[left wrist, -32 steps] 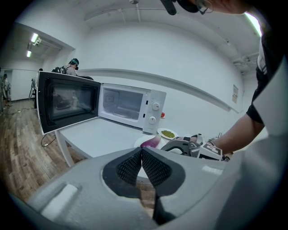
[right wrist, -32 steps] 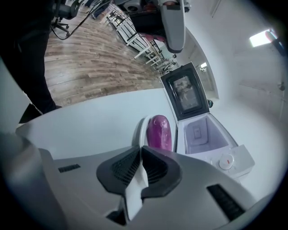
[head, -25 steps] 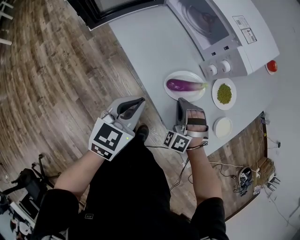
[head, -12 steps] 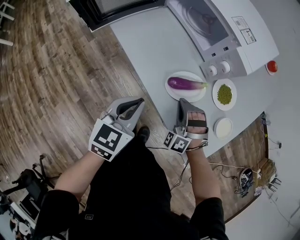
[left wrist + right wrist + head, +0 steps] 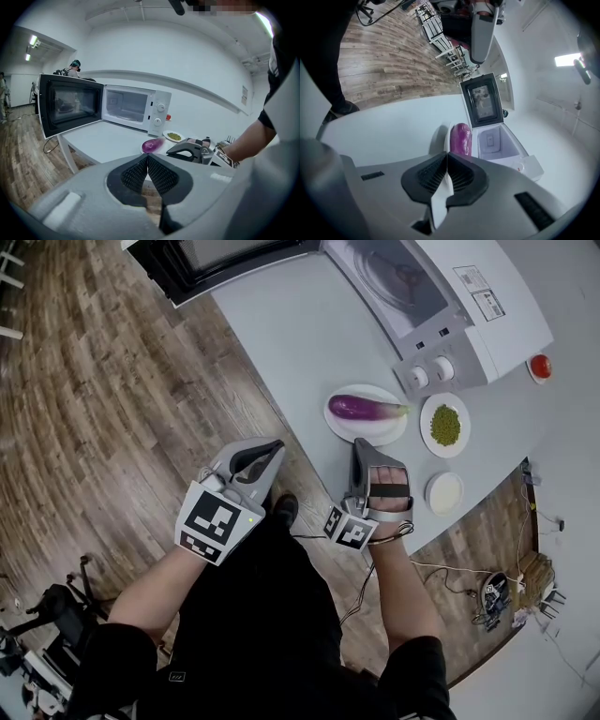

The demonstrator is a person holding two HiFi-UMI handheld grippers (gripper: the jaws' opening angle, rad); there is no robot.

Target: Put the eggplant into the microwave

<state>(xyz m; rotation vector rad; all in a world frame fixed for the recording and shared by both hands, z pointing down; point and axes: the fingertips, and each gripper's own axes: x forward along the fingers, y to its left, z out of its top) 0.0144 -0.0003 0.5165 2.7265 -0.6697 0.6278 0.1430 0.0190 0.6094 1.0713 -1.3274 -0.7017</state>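
Head view looks down at a person who holds two grippers by the edge of a white table [image 5: 300, 324]. The left gripper [image 5: 274, 448] hangs off the table, over the wood floor [image 5: 94, 381]. The right gripper [image 5: 360, 446] is over the near edge of the table, just beside a white plate [image 5: 339, 426].

The eggplant [image 5: 362, 408] lies on that plate. It is long and purple, and its green end points at a dish of green bits [image 5: 426, 427]. The microwave [image 5: 497, 306] stands just behind the plate. Its door [image 5: 216, 263] is swung wide open. The eggplant is not in the microwave yet.

Left gripper view shows its two black pads pressed together at the tips. Nothing is between them. The eggplant is well in front of them, with the right gripper next to it.

Right gripper view shows the same thing. Its two black pads meet at the tips and squeeze nothing. The eggplant sits just past the tips, but the pads do not touch it. Behind it is the open microwave.
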